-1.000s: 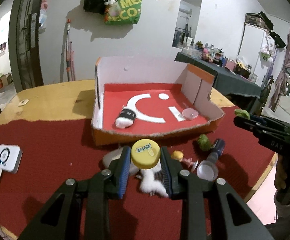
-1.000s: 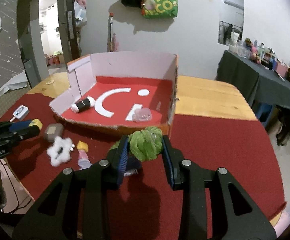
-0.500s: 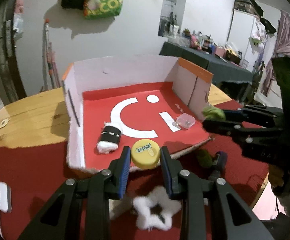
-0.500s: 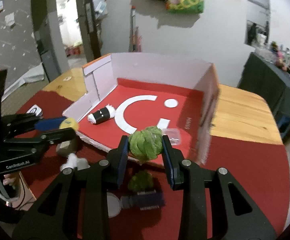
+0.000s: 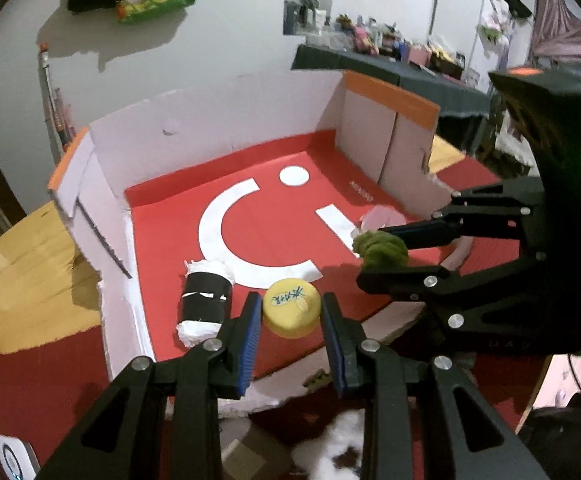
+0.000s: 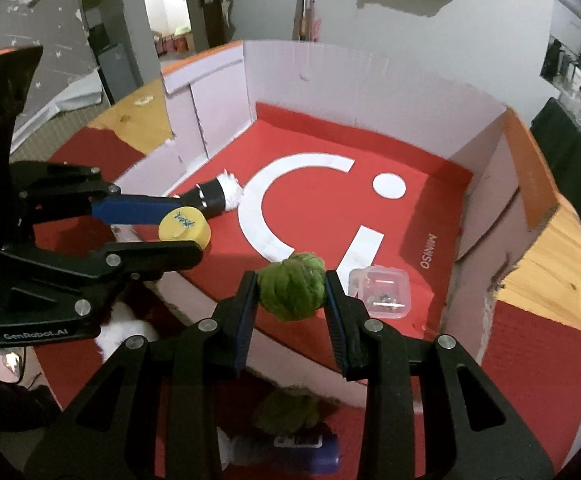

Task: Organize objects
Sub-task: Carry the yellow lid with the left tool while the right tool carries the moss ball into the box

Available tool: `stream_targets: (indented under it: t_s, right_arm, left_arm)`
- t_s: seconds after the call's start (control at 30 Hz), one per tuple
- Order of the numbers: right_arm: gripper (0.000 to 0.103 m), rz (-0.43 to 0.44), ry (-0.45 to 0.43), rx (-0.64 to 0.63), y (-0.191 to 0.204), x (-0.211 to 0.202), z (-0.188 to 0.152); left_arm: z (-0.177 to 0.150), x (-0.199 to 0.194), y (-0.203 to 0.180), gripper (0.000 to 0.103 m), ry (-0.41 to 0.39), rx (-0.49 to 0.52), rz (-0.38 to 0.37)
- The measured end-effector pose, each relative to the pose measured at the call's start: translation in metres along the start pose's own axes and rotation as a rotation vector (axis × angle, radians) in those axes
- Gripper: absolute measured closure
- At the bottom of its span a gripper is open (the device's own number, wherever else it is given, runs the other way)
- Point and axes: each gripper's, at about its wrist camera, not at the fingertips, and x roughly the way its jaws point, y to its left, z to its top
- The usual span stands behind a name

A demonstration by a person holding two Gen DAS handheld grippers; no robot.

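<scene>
My left gripper (image 5: pixel 290 312) is shut on a yellow bottle cap (image 5: pixel 290 307) and holds it over the front edge of the open cardboard box (image 5: pixel 218 136) with a red floor. My right gripper (image 6: pixel 291 292) is shut on a green fuzzy ball (image 6: pixel 291 285) over the box's front edge, to the right of the left gripper. The cap also shows in the right wrist view (image 6: pixel 184 227), the ball in the left wrist view (image 5: pixel 379 247). Inside the box lie a black-and-white roll (image 5: pixel 204 304) and a clear plastic case (image 6: pixel 380 287).
On the red cloth in front of the box lie a white fluffy piece (image 5: pixel 330 446), a second green ball (image 6: pixel 286 408) and a blue-capped item (image 6: pixel 306 446). A white device (image 5: pixel 12 456) sits at the left. The box walls (image 6: pixel 530 172) stand on three sides.
Both grippers have moved forward and now hold their objects over the box's front edge, lower and nearer its floor. Both stay shut on the same objects.
</scene>
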Motion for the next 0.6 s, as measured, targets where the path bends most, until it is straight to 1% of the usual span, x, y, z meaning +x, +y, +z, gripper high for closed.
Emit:
stream_targets:
  t_s: [0.23,0.37,0.6]
  right_arm:
    - [0.072,0.03,0.056,-0.013,-0.007,0.014,0.004]
    - [0.072,0.045,0.087,-0.029,-0.008,0.023,0.007]
    - [0.07,0.046,0.105,-0.053,-0.01,0.03,0.007]
  left_arm:
    - [0.003,0.022,0.0,0.072,0.075,0.051,-0.021]
    - [0.004,0.027,-0.001,0.072,0.093,0.075,-0.025]
    - [0.005,0.035,0.003,0.071,0.114,0.059,-0.059]
